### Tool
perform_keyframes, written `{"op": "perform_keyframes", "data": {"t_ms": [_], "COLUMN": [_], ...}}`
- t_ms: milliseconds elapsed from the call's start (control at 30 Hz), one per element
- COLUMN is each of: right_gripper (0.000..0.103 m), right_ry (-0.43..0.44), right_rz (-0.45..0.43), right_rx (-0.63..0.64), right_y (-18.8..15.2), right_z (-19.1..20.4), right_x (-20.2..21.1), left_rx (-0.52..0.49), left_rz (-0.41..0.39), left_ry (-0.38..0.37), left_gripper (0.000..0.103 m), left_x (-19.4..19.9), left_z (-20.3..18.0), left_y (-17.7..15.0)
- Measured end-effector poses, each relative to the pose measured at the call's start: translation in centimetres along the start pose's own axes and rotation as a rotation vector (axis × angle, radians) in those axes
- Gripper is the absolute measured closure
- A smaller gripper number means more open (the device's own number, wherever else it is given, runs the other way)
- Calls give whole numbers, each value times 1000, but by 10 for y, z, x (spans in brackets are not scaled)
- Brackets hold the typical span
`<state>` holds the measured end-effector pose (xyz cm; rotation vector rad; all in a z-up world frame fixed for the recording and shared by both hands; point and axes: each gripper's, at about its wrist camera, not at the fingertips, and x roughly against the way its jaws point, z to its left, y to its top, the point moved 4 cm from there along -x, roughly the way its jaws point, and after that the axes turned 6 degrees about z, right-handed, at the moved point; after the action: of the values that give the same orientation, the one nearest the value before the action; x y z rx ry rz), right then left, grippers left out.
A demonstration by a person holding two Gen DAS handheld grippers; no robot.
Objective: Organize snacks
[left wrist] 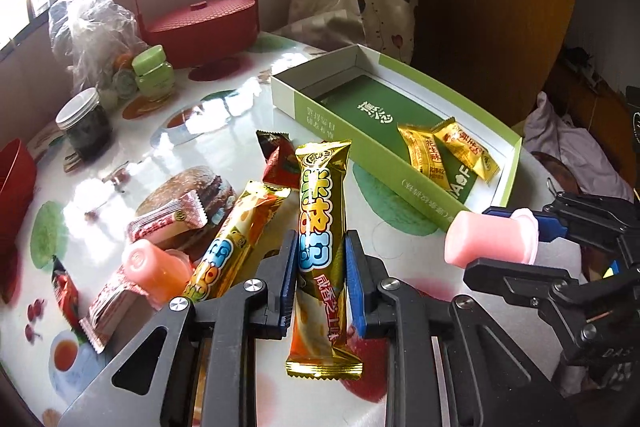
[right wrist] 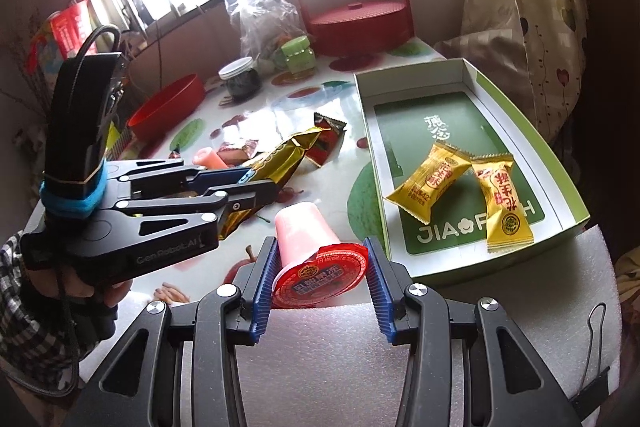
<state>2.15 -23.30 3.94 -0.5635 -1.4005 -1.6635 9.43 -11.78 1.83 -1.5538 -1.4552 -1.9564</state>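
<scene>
My left gripper (left wrist: 320, 247) is shut on a long gold snack bar (left wrist: 324, 187) and holds it upright just above the table. In the right wrist view the left gripper (right wrist: 256, 183) comes in from the left with the gold bar (right wrist: 288, 155) sticking out of it. My right gripper (right wrist: 320, 247) is shut on a pink jelly cup with a red lid (right wrist: 320, 259); the right gripper (left wrist: 486, 241) also shows beside the box. The open green box (right wrist: 568, 187) holds two yellow candies (right wrist: 430, 183) (right wrist: 502, 199). A second gold bar (left wrist: 236, 243), a pink wafer pack (left wrist: 168, 223) and another jelly cup (left wrist: 148, 267) lie loose.
A red lidded basket (left wrist: 204, 23), a green jar (left wrist: 154, 71), a dark jar (left wrist: 84, 123) and a plastic bag (left wrist: 92, 23) stand at the far side. A red bowl (right wrist: 168, 111) sits at the left. White foam (right wrist: 360, 347) with a binder clip (right wrist: 592, 339) covers the near edge.
</scene>
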Motion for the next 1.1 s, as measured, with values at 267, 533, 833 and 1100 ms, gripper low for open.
{"op": "perform_keyframes", "data": {"t_ms": [267,533,833,1100], "right_gripper": [62,62,62,62], "right_ry": [-10,-34,-80,-113], "right_rz": [-37,-77,-101,-120], "right_rx": [10,4,-44,-93], "right_y": [9,20,22,24], "right_z": [3,-2,-28,-53], "right_x": [12,25,35,45], "left_rx": [27,29,15,-7], "left_rz": [-33,-64,-76,-64], "left_ry": [2,-19,-50,-77], "left_gripper": [79,79,79,79], "left_x": [19,29,25,15], "left_z": [1,-8,-27,-41], "left_y": [3,15,34,49]}}
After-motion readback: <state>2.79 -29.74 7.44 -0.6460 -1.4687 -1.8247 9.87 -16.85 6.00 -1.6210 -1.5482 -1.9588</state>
